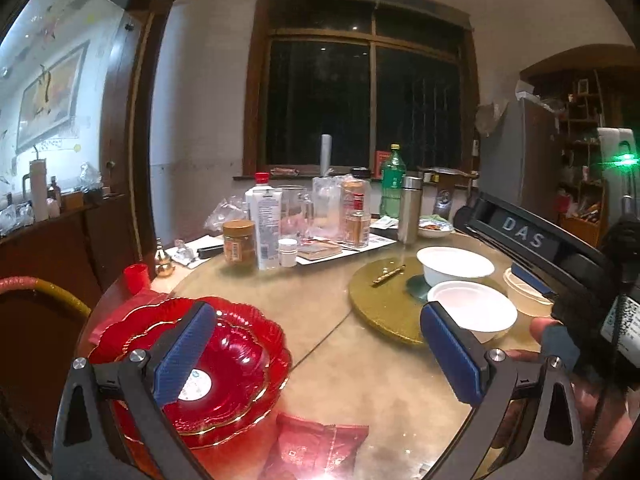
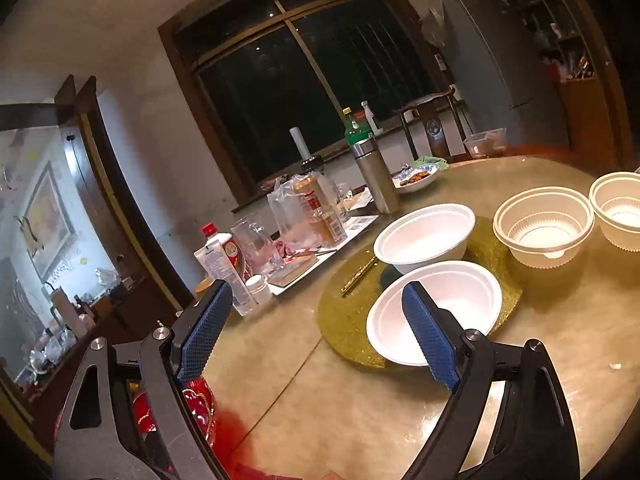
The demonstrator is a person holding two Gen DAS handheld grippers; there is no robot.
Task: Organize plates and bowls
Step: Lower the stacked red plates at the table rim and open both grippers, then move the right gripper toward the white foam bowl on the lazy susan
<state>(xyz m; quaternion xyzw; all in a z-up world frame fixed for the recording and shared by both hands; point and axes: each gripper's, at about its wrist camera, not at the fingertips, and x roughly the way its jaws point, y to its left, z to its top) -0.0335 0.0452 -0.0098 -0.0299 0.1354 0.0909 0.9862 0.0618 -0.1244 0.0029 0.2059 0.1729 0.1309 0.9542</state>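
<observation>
A: Red glass plates (image 1: 232,364), two stacked, sat at the near left edge of the round table (image 1: 352,380). Left gripper (image 1: 316,356) was spread wide above them, nothing between its blue pads (image 1: 180,356).

B: Right one?

A: Right gripper (image 2: 320,336) was also wide, empty. Its right pad overlapped the near white foam bowl (image 2: 452,304) in view; contact unclear.

B: Bowl positions?

A: Near foam bowl rested on the gold round mat (image 2: 348,320), a second foam bowl (image 2: 424,236) just behind it on the same mat. Two ribbed plastic bowls (image 2: 544,224) stood side by side to the right, off the mat.

B: Anything else on the mat?

A: Gold chopsticks (image 2: 358,276), left of the far bowl. Bottles and jars (image 1: 280,224) crowded the far side. Red packet (image 1: 316,448) lay at the near edge beside the plates.
</observation>
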